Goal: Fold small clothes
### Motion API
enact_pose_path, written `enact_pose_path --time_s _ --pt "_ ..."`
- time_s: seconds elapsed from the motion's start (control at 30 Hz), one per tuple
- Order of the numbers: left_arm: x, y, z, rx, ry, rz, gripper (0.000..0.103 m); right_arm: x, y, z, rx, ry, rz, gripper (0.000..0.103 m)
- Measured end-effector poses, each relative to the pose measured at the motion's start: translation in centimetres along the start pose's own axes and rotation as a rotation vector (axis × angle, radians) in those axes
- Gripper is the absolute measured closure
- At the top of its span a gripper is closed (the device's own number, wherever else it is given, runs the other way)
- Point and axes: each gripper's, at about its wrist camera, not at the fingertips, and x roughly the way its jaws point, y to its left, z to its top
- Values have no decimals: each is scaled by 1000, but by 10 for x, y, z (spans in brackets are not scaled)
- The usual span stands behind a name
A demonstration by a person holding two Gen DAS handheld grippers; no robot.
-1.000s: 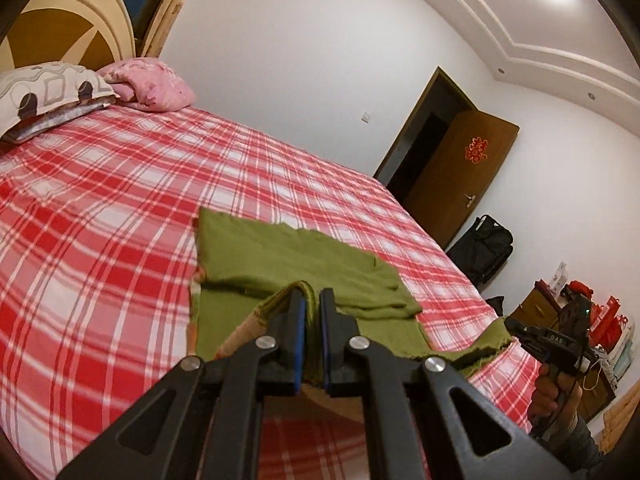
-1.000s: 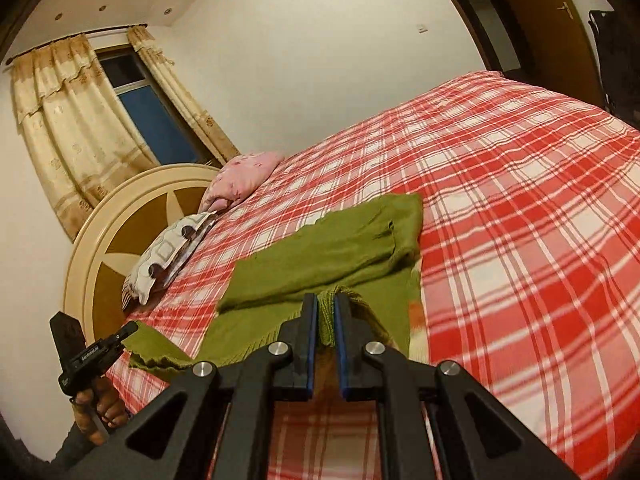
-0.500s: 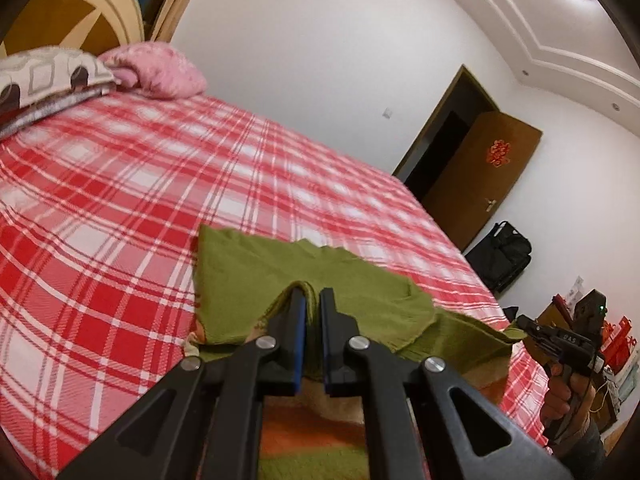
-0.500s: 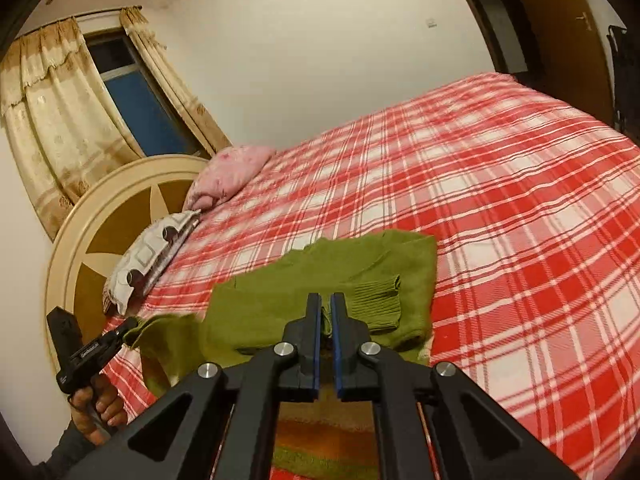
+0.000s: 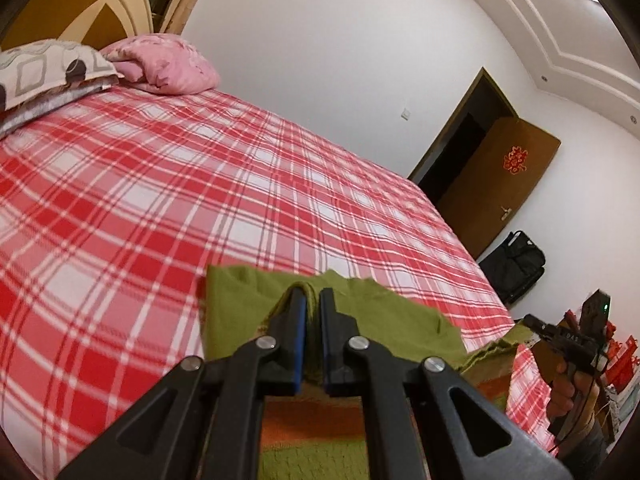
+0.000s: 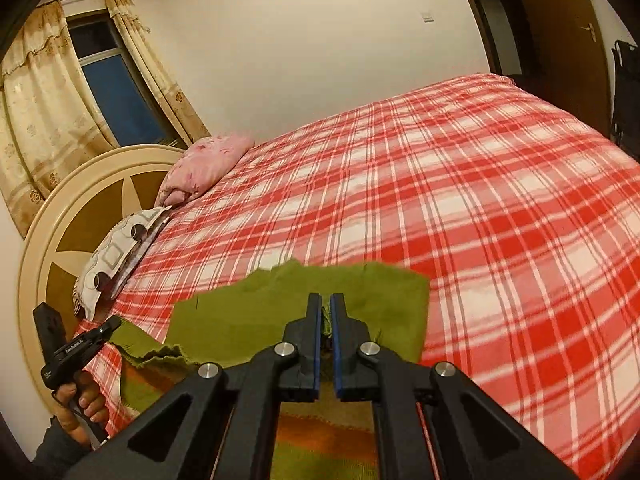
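Observation:
A small olive-green knitted sweater with orange stripes lies on the near part of the red plaid bed. My left gripper is shut on its near edge and holds that edge lifted over the rest of the garment. My right gripper is shut on the same edge of the sweater further right. Each gripper shows in the other's view, the right one at the far right, the left one at the far left. The striped underside hangs below the fingers.
A pink pillow and a patterned pillow lie at the headboard. A brown door stands open at the far side, with a black bag on the floor. Curtains frame a window.
Both grippers have carried the held sweater edge forward over the garment, away from the bed's near side. The folded part now covers most of the sweater. Both stay shut.

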Motion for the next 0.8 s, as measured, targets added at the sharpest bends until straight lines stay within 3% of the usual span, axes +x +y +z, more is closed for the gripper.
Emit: enact_pose_path --time_s 0.23,0.6,0.7,0.8 --pt "52 14 15 -36 47 42 97 61 -8 27 -2 51 -29 100" --pt "99 49 3 -91 108 129 96 156 -32 37 -19 148 -114 100" --pt "103 45 2 -76 124 129 92 174 -37 35 -29 165 -136 99" --pt "90 36 6 -42 99 121 67 181 -49 34 -1 180 -128 98"
